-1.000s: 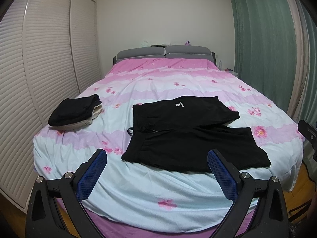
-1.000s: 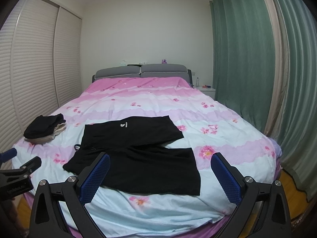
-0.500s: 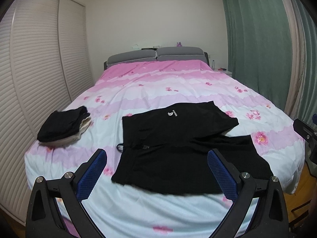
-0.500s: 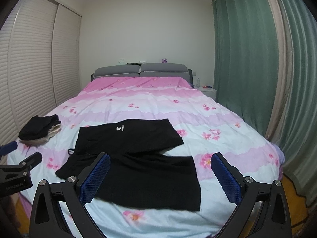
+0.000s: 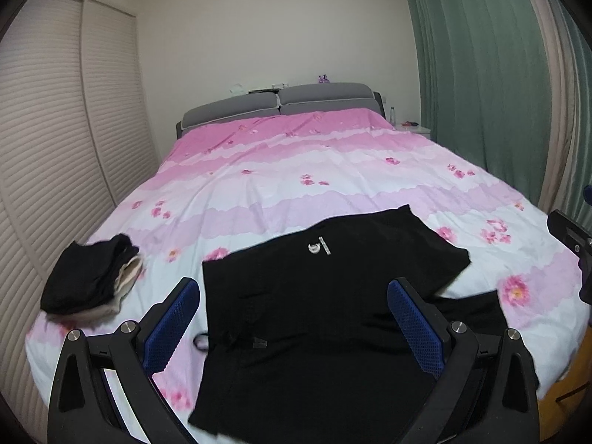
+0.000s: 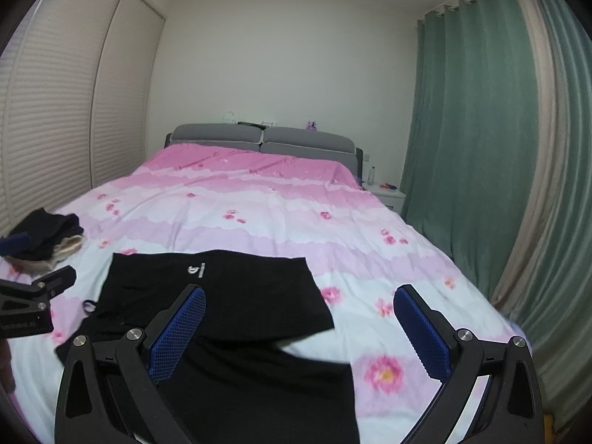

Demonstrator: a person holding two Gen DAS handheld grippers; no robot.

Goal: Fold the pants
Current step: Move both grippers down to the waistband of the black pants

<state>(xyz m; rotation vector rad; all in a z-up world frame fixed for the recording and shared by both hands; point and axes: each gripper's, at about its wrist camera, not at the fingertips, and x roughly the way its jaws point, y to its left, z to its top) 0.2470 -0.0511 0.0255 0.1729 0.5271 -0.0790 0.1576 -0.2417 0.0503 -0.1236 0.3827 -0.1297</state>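
Observation:
Black shorts (image 5: 318,296) with a small white logo lie spread flat on the near end of the pink flowered bed (image 5: 296,170), waistband to the left, legs to the right. They also show in the right wrist view (image 6: 222,296). My left gripper (image 5: 292,329) is open and empty, hovering over the waist part. My right gripper (image 6: 299,333) is open and empty, over the leg ends near the right side of the shorts. Neither touches the cloth.
A pile of folded black and beige clothes (image 5: 92,281) sits at the bed's left edge. White slatted wardrobe doors (image 5: 55,148) run along the left. Green curtains (image 6: 481,148) hang on the right. A white nightstand (image 6: 388,196) stands by the grey headboard (image 5: 277,103).
Both grippers have moved forward and down towards the shorts, which now fill more of each view. Both stay open. The shorts have not moved.

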